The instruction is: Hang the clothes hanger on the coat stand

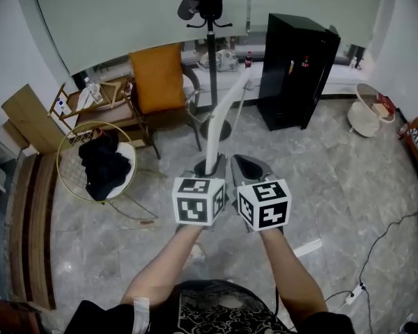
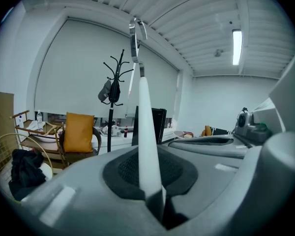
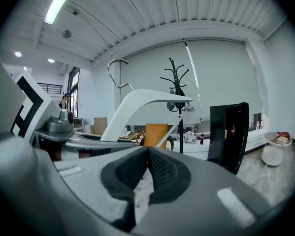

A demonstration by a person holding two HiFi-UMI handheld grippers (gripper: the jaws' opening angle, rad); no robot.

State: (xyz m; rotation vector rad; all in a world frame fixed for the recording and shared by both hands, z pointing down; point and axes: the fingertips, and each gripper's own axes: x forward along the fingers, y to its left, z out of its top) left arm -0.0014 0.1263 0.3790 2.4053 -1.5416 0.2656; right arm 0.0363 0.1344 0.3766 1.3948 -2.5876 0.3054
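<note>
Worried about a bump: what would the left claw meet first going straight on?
The way looks free nearby. The left claw, shut on the white plastic clothes hanger, points toward the black metal coat stand, probably first; depth unclear.

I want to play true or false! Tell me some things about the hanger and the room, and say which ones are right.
1. The left gripper grips a white hanger. True.
2. The hanger is already on the coat stand. False: it is in the gripper, away from the stand.
3. The cushion is orange. True.
4. The tall cabinet is white. False: it is black.
5. The right gripper holds a second hanger. False: nothing is between its jaws.
</note>
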